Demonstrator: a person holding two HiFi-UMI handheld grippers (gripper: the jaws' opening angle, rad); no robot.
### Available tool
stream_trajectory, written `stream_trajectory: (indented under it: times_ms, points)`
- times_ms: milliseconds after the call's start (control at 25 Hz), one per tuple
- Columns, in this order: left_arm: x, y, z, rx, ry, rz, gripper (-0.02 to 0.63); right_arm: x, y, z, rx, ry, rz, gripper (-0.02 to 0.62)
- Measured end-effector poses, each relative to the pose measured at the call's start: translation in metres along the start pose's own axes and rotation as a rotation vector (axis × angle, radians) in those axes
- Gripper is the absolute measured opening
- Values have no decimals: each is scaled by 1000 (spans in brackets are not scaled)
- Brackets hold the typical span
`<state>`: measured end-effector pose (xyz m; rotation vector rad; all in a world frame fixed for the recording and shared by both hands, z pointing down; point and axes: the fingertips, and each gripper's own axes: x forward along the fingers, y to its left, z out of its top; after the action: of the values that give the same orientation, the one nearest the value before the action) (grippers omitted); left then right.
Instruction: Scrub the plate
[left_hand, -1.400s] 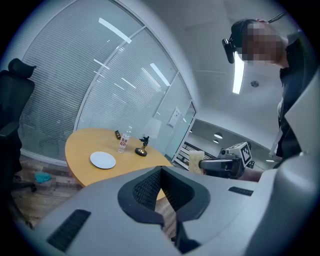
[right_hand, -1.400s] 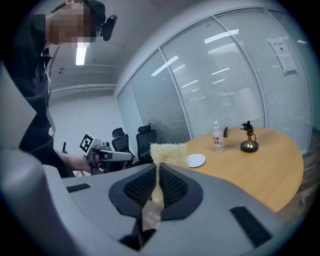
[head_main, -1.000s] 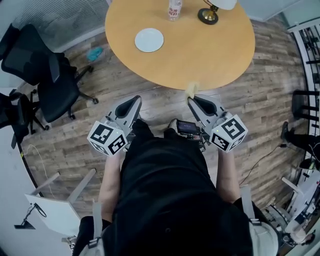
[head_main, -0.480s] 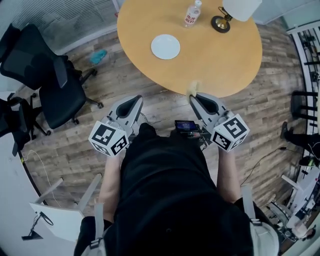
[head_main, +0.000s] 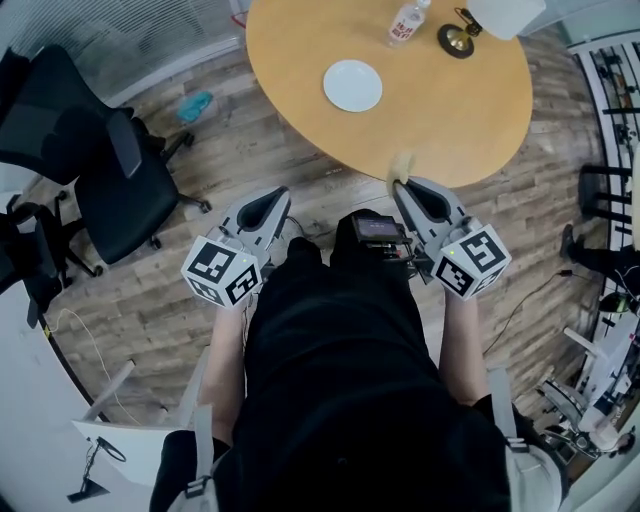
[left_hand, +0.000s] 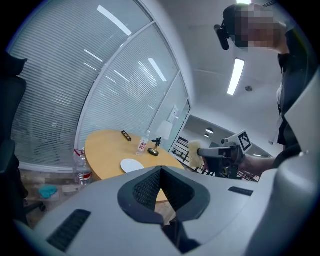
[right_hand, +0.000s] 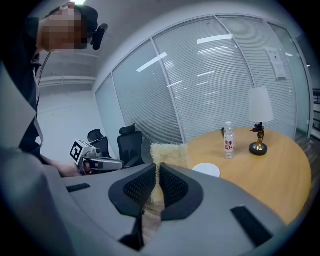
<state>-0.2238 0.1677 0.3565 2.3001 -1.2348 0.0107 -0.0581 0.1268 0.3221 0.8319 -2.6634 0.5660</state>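
Note:
A white plate (head_main: 352, 85) lies on the round wooden table (head_main: 450, 105), toward its near left side; it also shows in the left gripper view (left_hand: 132, 165) and the right gripper view (right_hand: 206, 170). My right gripper (head_main: 403, 184) is shut on a fluffy yellow sponge (head_main: 401, 165) that sticks out past its tips (right_hand: 169, 152), just short of the table's near edge. My left gripper (head_main: 274, 197) is shut with nothing between its jaws and hangs over the floor, left of the right one. Both grippers are well short of the plate.
A water bottle (head_main: 405, 22) and a brass lamp with a white shade (head_main: 470, 25) stand at the table's far side. A black office chair (head_main: 110, 170) stands on the left. Metal racks (head_main: 610, 100) line the right. A teal object (head_main: 195, 103) lies on the wooden floor.
Both grippers have moved toward the table; the right gripper's sponge now reaches its near edge. The table and plate have shifted right in the head view. Both jaws stay shut.

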Motion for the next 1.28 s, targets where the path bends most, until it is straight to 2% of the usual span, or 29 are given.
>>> stream_trajectory:
  times_ms: [320,600,680,840,920,1120,1280]
  points:
    - [27,12,0,-80,30,8,11,11,-24,7,14,2,-5,32]
    - [67,18,5,-146,73,34,11,27,-60,30,13,-30,49,34]
    - [83,22,6,-216,63,32,11,28,-71,33,14,-32,65,34]
    - [122,25,-1,-429,43,18,11,22,-97,36,21,-31,104,34]
    - [137,27,-9,-510,38,36,11,21,-109,33,35,-28,128,34]
    - [163,27,-26,-556,64,105,11,23,-125,19,61,1,202,34]
    - [179,32,-42,-686,48,140,11,26,-134,8,75,30,226,34]
